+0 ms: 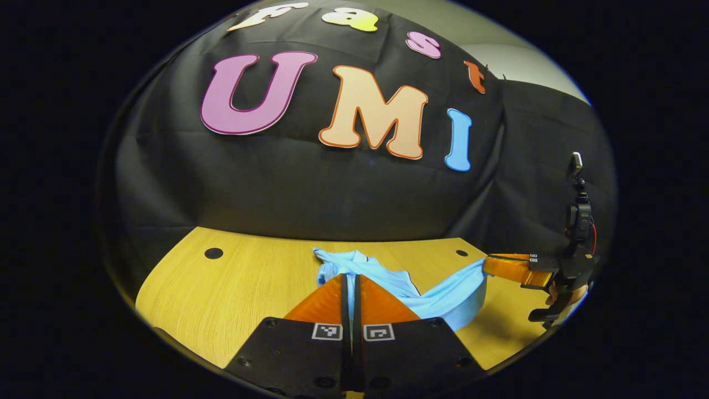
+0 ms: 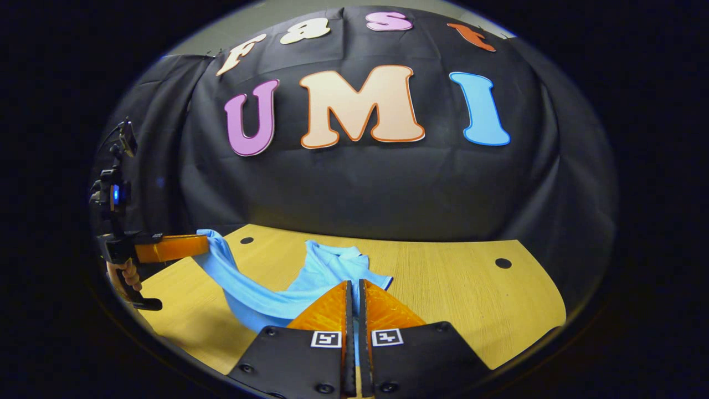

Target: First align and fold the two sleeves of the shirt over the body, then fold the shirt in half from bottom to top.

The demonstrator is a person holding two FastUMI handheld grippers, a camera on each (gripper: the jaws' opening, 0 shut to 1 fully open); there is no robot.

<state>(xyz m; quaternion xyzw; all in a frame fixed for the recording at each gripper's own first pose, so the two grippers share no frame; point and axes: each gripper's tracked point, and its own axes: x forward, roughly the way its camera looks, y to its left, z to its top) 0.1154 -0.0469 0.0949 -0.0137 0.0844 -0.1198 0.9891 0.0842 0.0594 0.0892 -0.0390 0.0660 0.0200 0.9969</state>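
1. The left gripper [image 1: 350, 277] has its 2 fingers pressed together on a pinch of the blue shirt [image 1: 443, 299]; in the right gripper view it shows at the left with cloth trailing from its tips, raised above the table [image 2: 454, 299].
2. The right gripper [image 2: 354, 284] is likewise pinched on the shirt's hem; the cloth sags in a swag between the 2 grips, while the collar end [image 2: 332, 255] lies on the wood farther off.
3. Risk, as I judge it: each pinch looks thin, so a tug could pull the cloth free; one corner would drop and spoil the fold.
4. Uneven height or pace between the 2 hands would skew the hem; the edges would land misaligned.
5. Dragging forward could bunch the collar end or undo the folded sleeves.
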